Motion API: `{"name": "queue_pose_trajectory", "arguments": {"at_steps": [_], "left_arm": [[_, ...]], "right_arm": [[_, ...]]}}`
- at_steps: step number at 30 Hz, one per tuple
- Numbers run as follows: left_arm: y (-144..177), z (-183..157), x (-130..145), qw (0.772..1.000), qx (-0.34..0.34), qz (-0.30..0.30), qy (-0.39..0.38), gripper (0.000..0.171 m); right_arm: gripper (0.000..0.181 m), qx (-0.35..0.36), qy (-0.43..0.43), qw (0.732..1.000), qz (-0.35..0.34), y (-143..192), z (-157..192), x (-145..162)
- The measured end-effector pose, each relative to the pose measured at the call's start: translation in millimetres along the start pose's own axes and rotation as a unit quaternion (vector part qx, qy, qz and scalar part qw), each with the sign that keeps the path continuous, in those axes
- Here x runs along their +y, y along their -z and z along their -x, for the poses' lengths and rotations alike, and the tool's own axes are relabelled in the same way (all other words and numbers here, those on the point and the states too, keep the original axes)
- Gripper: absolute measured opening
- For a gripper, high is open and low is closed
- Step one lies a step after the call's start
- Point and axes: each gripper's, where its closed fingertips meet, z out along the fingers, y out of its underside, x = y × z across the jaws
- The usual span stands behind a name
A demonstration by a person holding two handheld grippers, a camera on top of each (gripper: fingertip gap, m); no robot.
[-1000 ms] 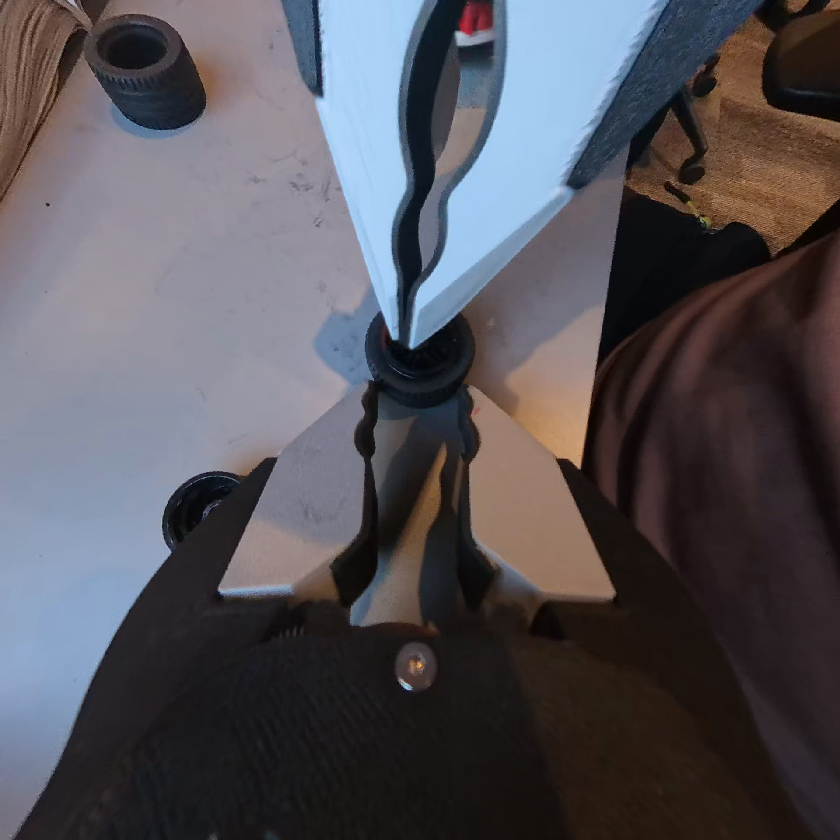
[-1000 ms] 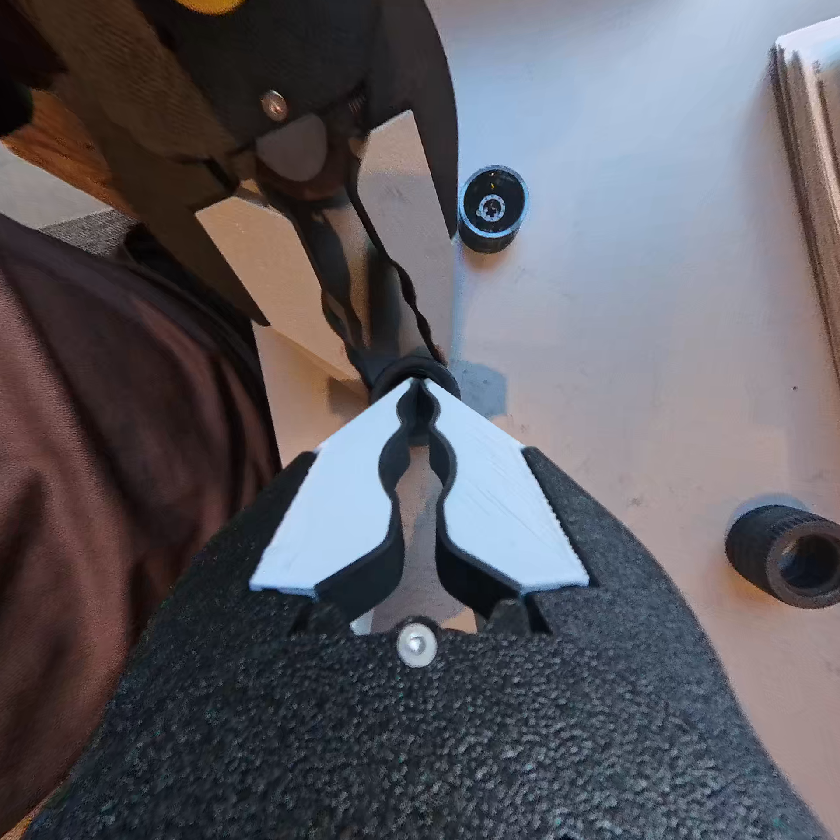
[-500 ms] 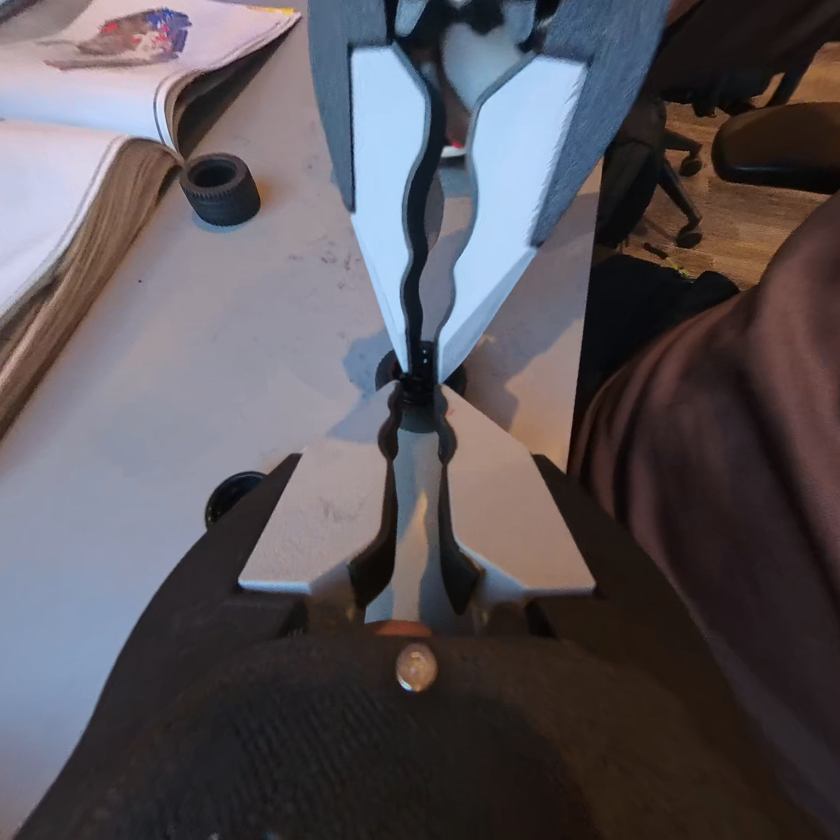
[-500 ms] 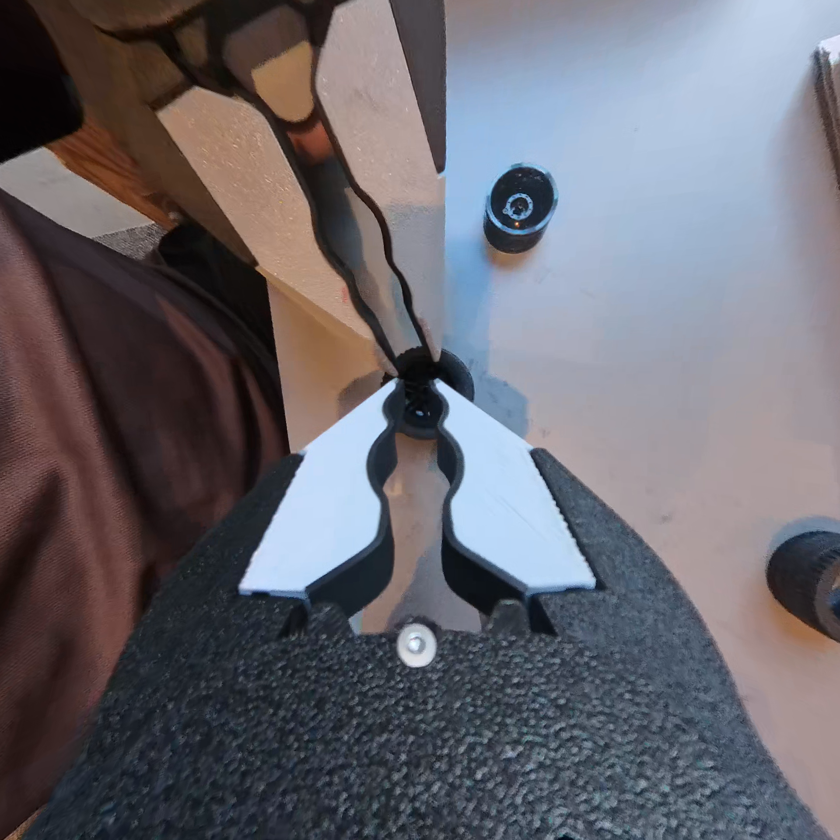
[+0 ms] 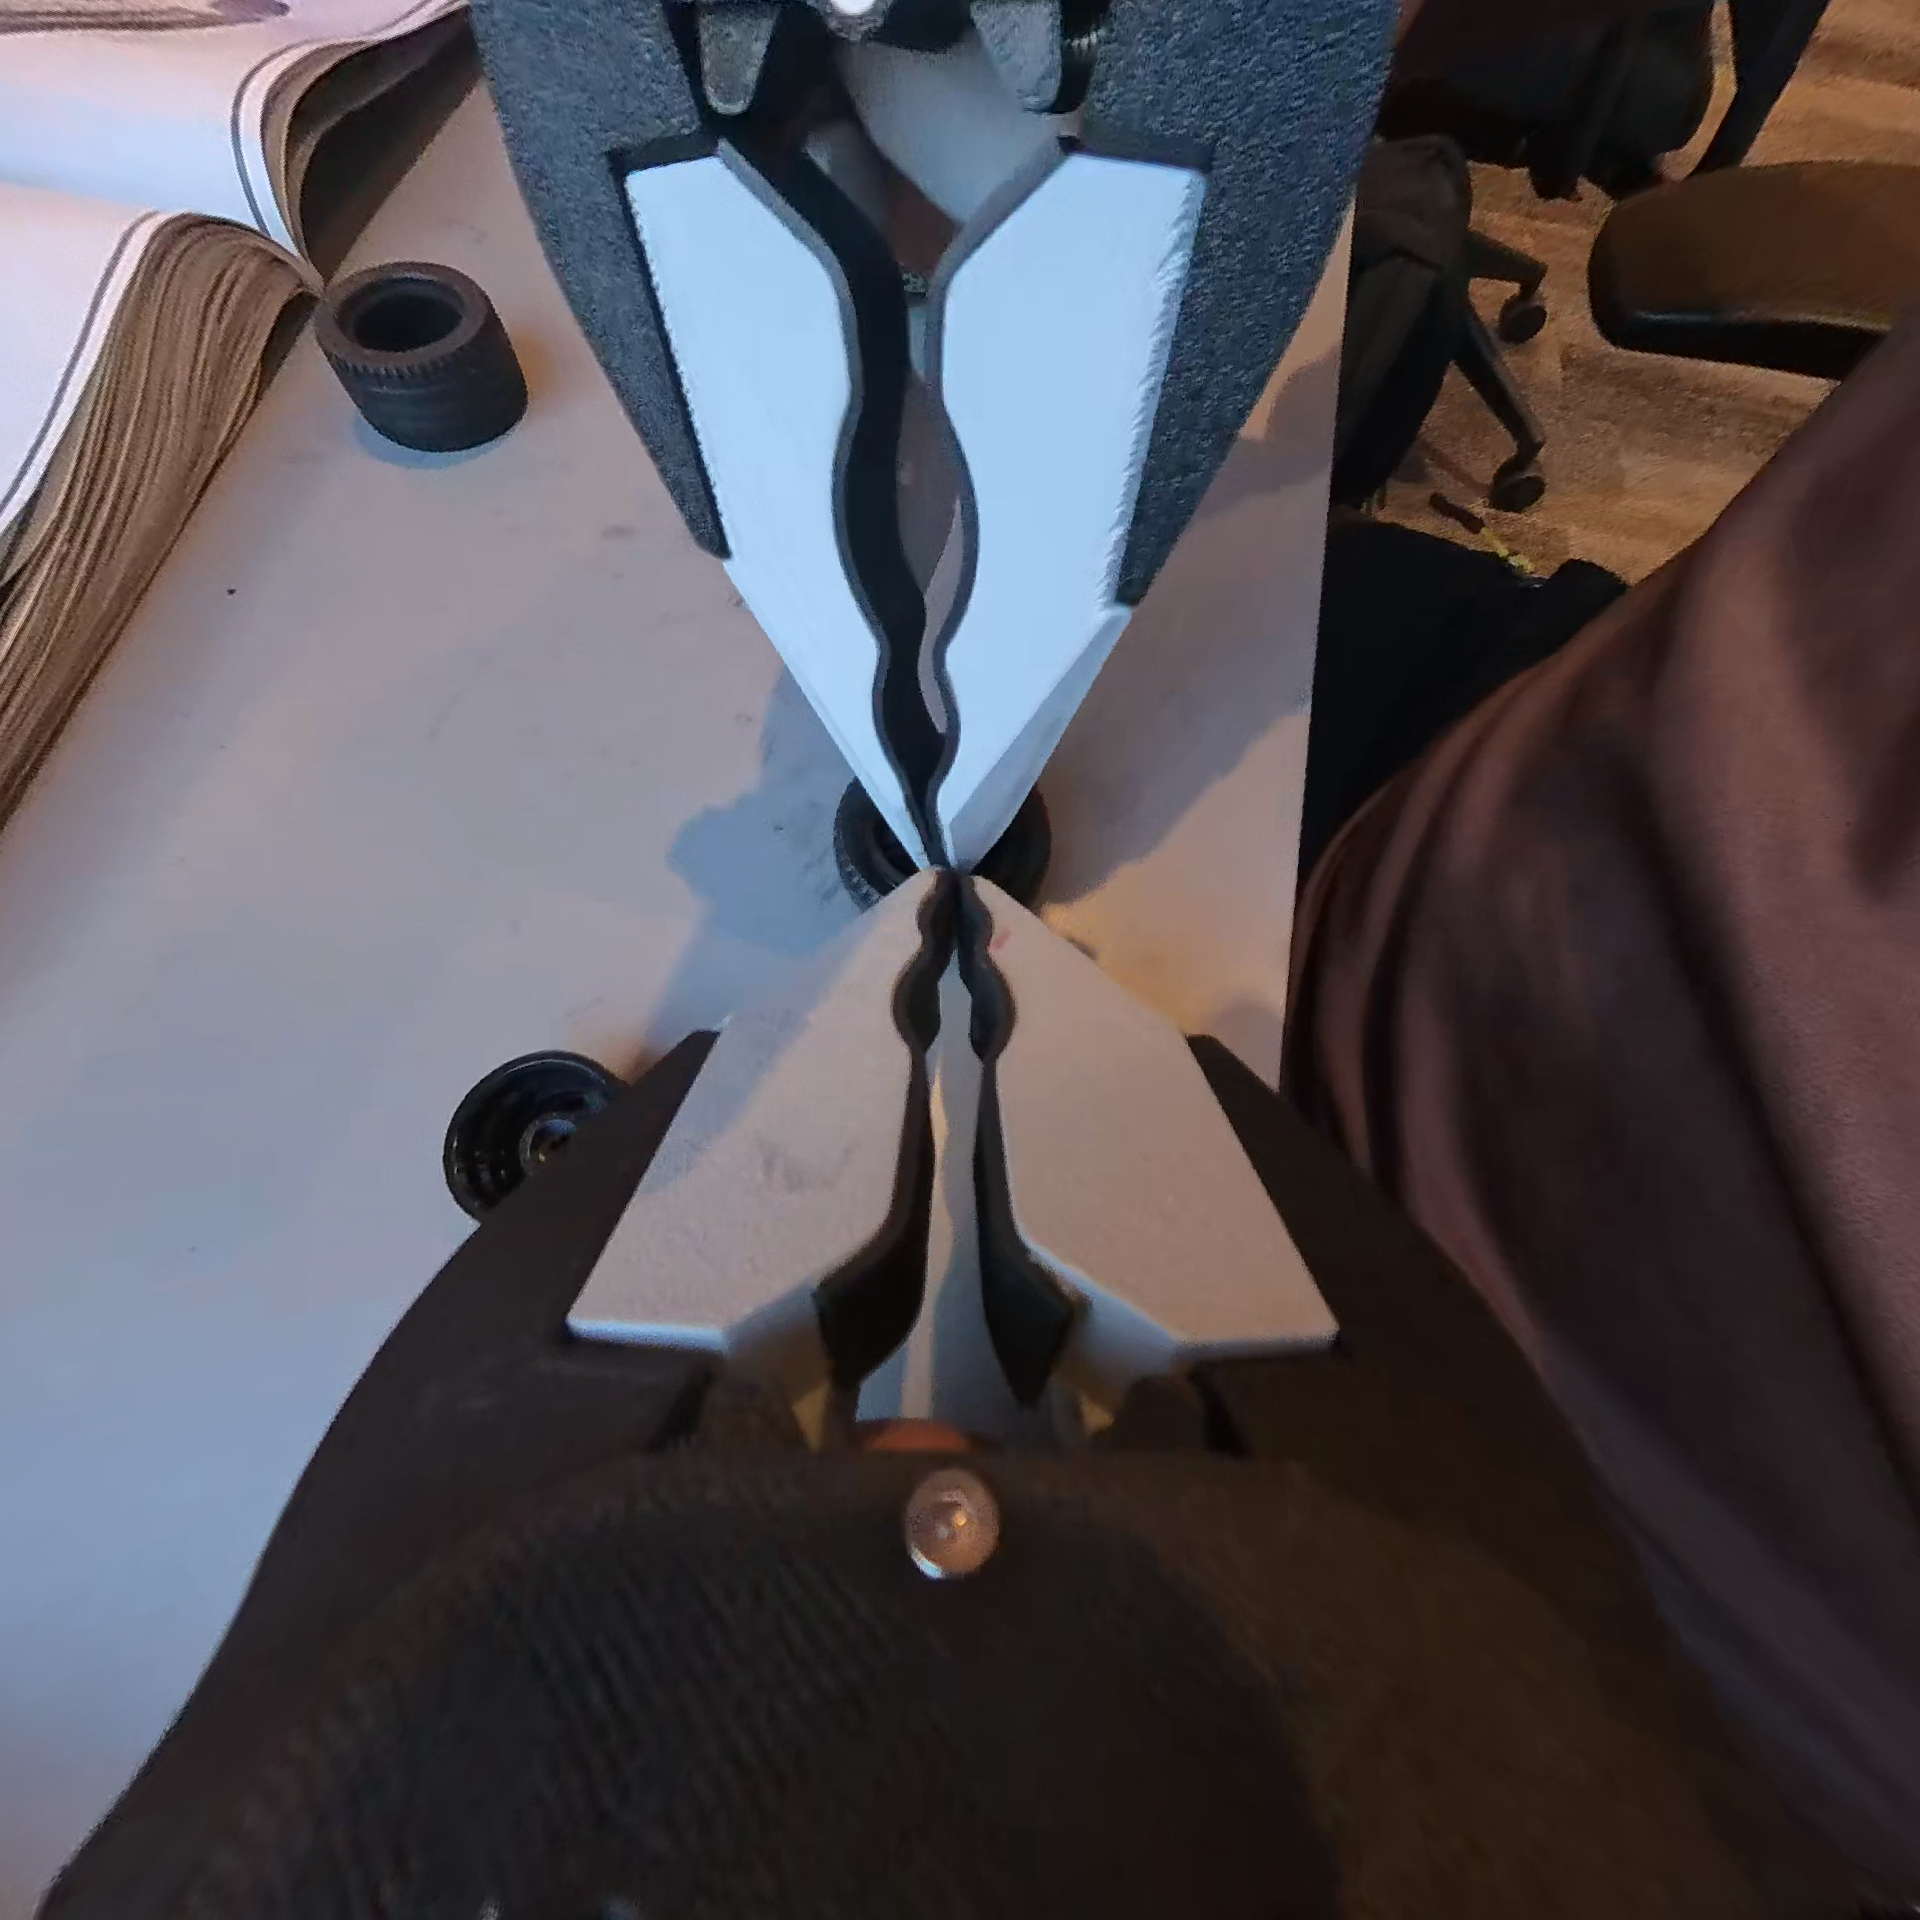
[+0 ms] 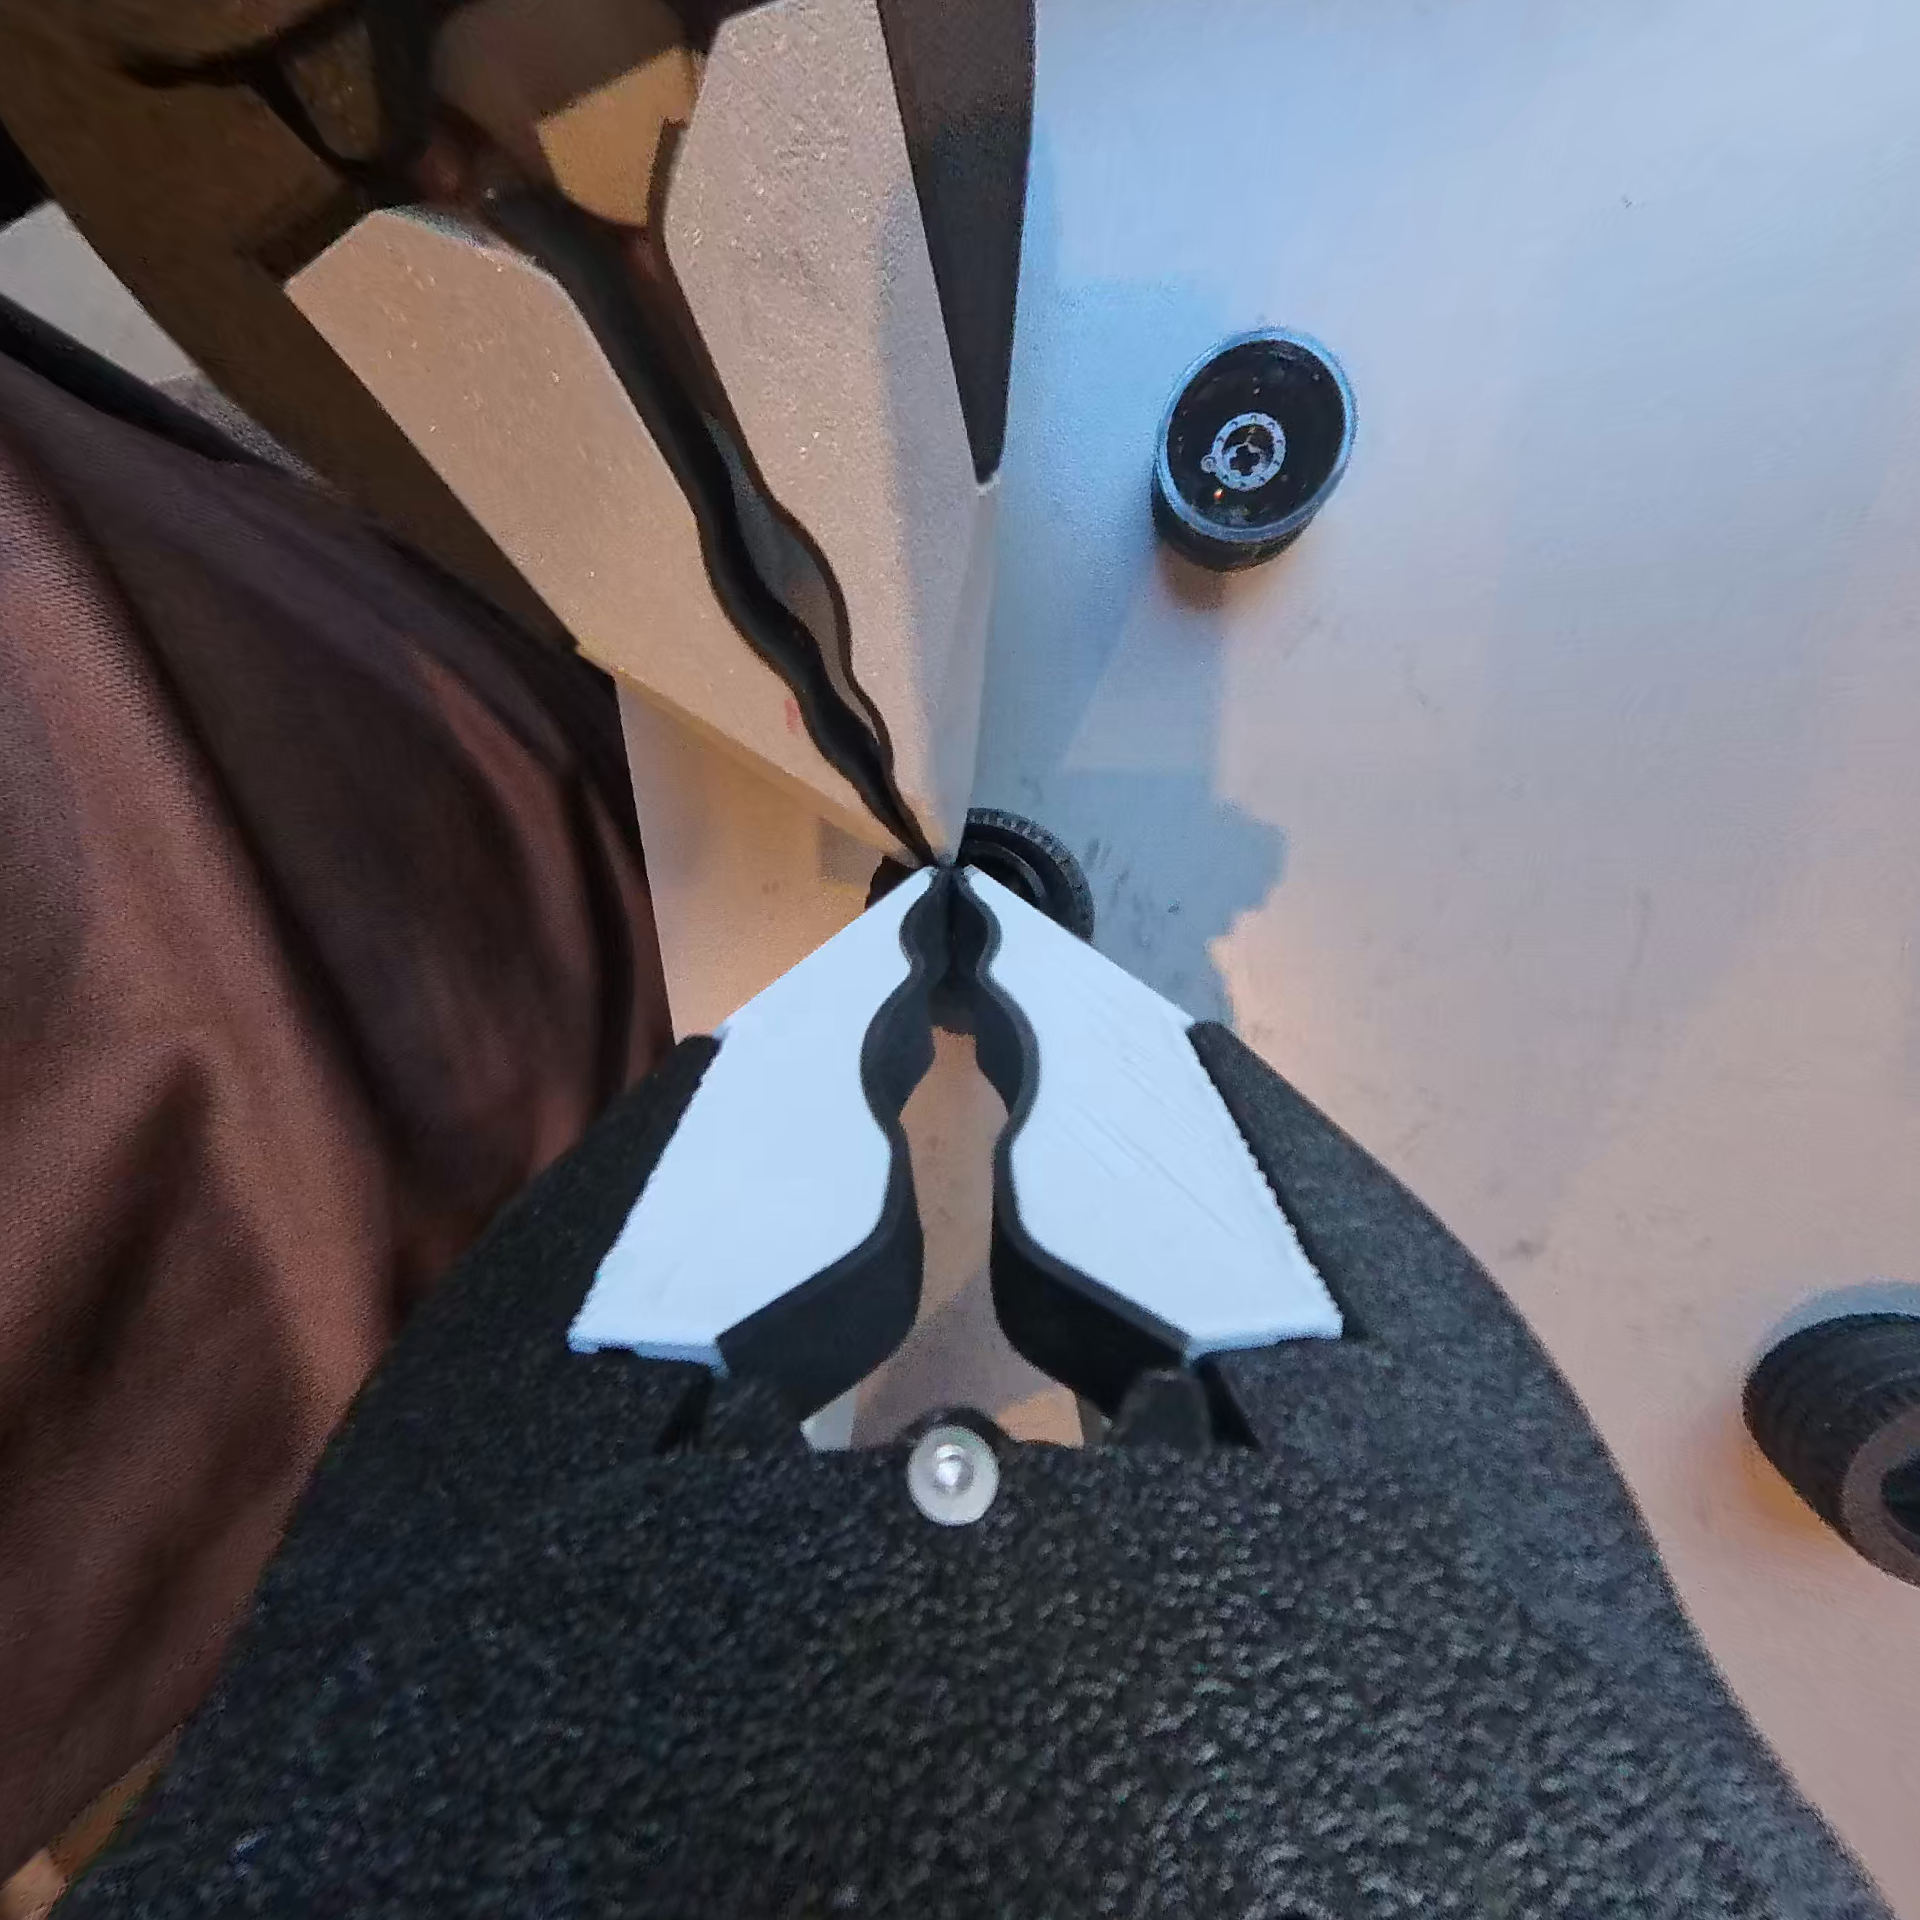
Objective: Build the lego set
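1. Left hand-held gripper (image 5: 948, 883) and right hand-held gripper (image 6: 943, 878) meet tip to tip, both pressed together.
2. Below them, a small black tyre (image 5: 868, 862) lies on the bench (image 5: 364, 831).
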Motion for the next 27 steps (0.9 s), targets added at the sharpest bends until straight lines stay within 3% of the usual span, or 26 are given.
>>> {"name": "queue_pose_trajectory", "arguments": {"at_steps": [6, 10, 13, 15, 16, 17, 18, 19, 22, 24, 25, 27], "left_arm": [[1, 2, 3, 1.000, -0.008, 0.015, -0.001, 0.000], [1, 2, 3, 1.000, -0.011, 0.014, -0.001, 0.000], [0, 1, -2, 1.000, -0.025, -0.003, 0.000, 0.000], [1, -4, -9, 0.999, -0.024, -0.025, 0.015, 0.000], [5, -2, -12, 0.999, -0.039, -0.027, 0.011, 0.003], [10, 4, -15, 0.997, -0.064, -0.032, 0.004, 0.031], [14, 7, -17, 0.996, -0.079, -0.035, -0.007, 0.037], [14, 9, -16, 0.996, -0.085, -0.033, -0.019, 0.040], [-7, 9, 7, 0.998, -0.057, 0.037, -0.019, 0.051], [-20, -1, 13, 0.998, -0.019, 0.066, -0.010, 0.044], [-23, -2, 11, 0.998, -0.017, 0.066, -0.011, 0.035], [-25, -3, 9, 0.997, -0.025, 0.064, -0.040, 0.032]], "right_arm": [[0.000, -0.024, -0.021, 0.999, 0.027, -2, -1, -2], [0.000, -0.021, -0.035, 0.999, 0.011, -2, 0, -1], [0.000, 0.026, -0.023, 0.999, -0.010, 0, 0, 0], [0.000, 0.072, -0.061, 0.995, -0.039, 16, -11, 6], [0.000, 0.101, -0.085, 0.988, -0.076, 30, -20, 8], [0.003, 0.111, -0.117, 0.979, -0.123, 44, -23, 9], [0.024, 0.105, -0.155, 0.969, -0.160, 52, -22, 13], [0.031, 0.089, -0.190, 0.961, -0.180, 54, -19, 19], [0.034, 0.045, -0.247, 0.944, -0.213, 35, -8, 33], [0.043, 0.009, -0.264, 0.941, -0.212, 16, -2, 37], [0.042, -0.014, -0.269, 0.938, -0.220, 9, 1, 35], [0.042, -0.052, -0.279, 0.923, -0.259, 7, 2, 26]]}}
